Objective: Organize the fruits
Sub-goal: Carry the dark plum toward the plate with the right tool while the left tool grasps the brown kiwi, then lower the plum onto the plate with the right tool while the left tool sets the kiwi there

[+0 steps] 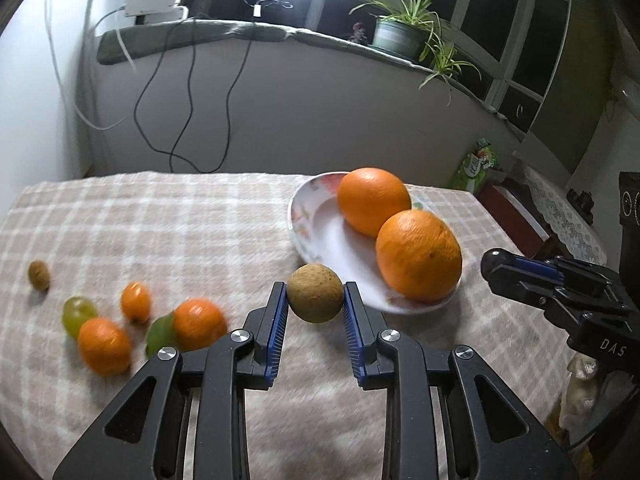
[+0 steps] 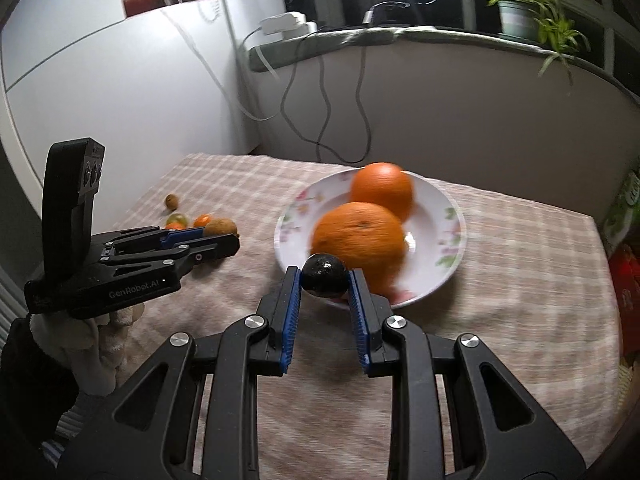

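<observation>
Checked cloth covers the table [image 1: 180, 220], which stands below a dark window whose sill carries a potted spider plant [image 1: 404, 28] and trailing cables [image 1: 188, 92]. Near the table's far right corner sits the white floral plate [image 1: 316, 224], already bearing two large oranges [image 1: 418, 254], the collecting point for the fruit. Your left gripper [image 1: 315, 300] is clenched on a small round brown fruit [image 1: 315, 298], pinched across its widest part between the blue ribbed pads so that it cannot roll out, and held clear of the cloth just short of the plate's near rim. Your right gripper [image 2: 325, 280] likewise grasps a small dark glossy fruit [image 2: 324, 279] between its pad tips, poised at the plate's near edge in front of the closer orange. Both fruits appear ready for release onto the plate, where free space lies mainly on its left side. Toward the table's left edge the unsorted remainder waits: three small mandarins [image 1: 105, 344], two green grapes [image 1: 78, 314] and another brown fruit [image 1: 39, 275], loosely clustered. Blur softens their outlines.
</observation>
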Demonstrator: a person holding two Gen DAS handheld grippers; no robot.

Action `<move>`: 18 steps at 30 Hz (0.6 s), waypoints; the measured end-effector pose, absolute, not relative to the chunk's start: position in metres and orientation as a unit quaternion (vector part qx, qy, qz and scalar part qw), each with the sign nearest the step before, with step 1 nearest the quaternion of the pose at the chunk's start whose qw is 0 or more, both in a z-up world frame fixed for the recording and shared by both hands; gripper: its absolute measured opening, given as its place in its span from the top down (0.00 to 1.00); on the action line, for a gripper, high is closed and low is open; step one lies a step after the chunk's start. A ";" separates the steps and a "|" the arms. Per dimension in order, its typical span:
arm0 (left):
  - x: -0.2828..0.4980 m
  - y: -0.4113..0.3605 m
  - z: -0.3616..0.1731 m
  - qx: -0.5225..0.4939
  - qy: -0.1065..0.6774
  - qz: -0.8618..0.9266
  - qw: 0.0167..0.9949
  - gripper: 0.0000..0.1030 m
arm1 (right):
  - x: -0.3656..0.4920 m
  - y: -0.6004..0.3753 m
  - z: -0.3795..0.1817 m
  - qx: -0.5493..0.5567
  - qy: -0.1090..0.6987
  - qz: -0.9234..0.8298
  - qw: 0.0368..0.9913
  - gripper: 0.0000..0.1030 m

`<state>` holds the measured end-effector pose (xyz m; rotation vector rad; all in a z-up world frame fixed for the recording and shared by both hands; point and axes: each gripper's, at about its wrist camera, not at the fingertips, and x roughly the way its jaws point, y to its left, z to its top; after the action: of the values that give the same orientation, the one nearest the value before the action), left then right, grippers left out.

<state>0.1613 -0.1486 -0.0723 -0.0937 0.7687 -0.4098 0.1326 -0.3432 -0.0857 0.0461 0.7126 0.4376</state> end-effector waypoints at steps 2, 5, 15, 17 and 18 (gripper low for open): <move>0.167 -0.155 -0.072 -0.042 0.372 -0.202 0.905 0.75 | 0.136 -0.352 -0.086 0.025 0.345 0.205 0.915 0.76; 0.176 -0.164 -0.073 -0.037 0.374 -0.205 0.904 0.75 | 0.143 -0.363 -0.088 0.028 0.347 0.192 0.918 0.76; 0.196 -0.179 -0.079 -0.022 0.386 -0.209 0.898 0.75 | 0.179 -0.388 -0.104 0.039 0.362 0.172 0.915 0.76; 0.200 -0.180 -0.080 -0.021 0.387 -0.206 0.898 0.75 | 0.185 -0.390 -0.109 0.041 0.368 0.170 0.913 0.76; 0.202 -0.180 -0.081 -0.021 0.388 -0.206 0.898 0.75 | 0.189 -0.390 -0.112 0.042 0.370 0.170 0.912 0.76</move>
<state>0.2021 -0.1800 -0.0808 -0.0438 0.8037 -0.4257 0.1891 -0.3902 -0.1116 0.0865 0.7633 0.3507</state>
